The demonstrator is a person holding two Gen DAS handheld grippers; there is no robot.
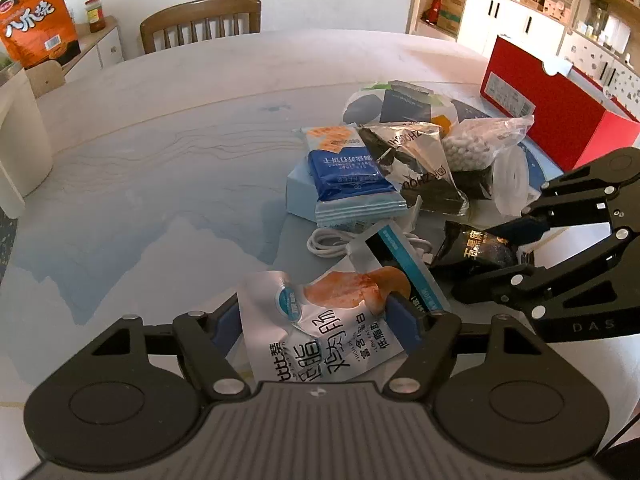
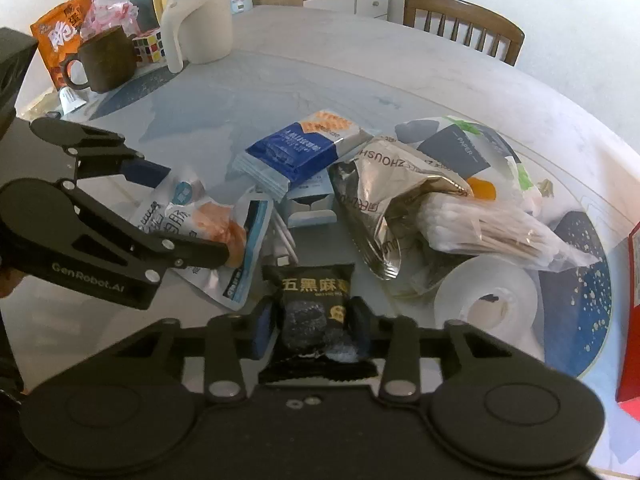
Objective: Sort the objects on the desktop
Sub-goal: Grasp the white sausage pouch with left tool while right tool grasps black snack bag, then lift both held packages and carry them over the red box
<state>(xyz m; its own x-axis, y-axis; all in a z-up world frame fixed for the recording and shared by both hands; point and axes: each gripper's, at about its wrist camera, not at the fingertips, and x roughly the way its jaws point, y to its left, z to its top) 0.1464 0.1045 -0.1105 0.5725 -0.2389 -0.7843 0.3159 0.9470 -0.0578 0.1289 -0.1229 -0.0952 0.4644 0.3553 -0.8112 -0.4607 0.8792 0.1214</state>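
Snack packets mid-pile on bench (image 1: 160,160): chicken pouch (image 1: 320,320) pinched in left gripper (image 1: 320,320), black sachet (image 2: 314,304) pinched in right gripper (image 2: 314,332). Sorting barely begun; heap (image 2: 400,200) remaining, red box (image 1: 552,120) waiting.

Two black grippers, the left gripper (image 2: 196,216) and the right gripper (image 2: 312,322). Six snack or tissue packets: one silver chicken pouch (image 1: 320,320), one black sesame packet (image 2: 314,292), one blue tissue pack (image 2: 298,150), one foil bag (image 2: 384,196). One roll of tape (image 2: 486,300), one red box (image 1: 548,108), one brown mug (image 2: 106,60), one cream jug (image 2: 200,28), one wooden chair (image 1: 200,20).
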